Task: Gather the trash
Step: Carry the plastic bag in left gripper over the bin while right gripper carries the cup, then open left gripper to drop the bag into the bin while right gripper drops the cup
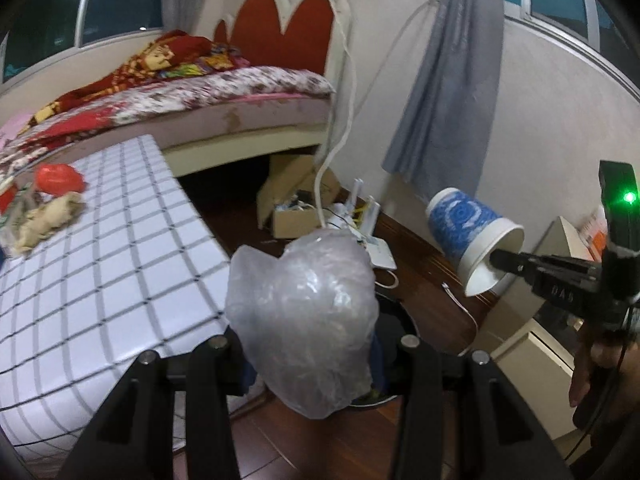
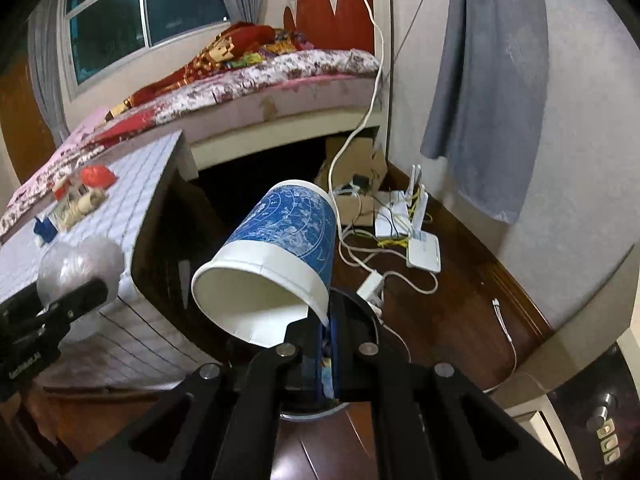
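Crumpled clear plastic wrap [image 1: 308,320] fills the left claw [image 1: 312,344], whose fingers press it from both sides above a round black bin [image 1: 394,316] on the wooden floor [image 1: 432,280]. Beside it the right claw [image 2: 320,332] is clamped tight on the white rim of a blue-and-white paper cup [image 2: 280,256], which tilts mouth-down over the same bin. More scraps, a red bag [image 1: 58,178] among them, lie on the grid-patterned bench [image 1: 120,248] at left, with the bed [image 1: 208,96] behind it.
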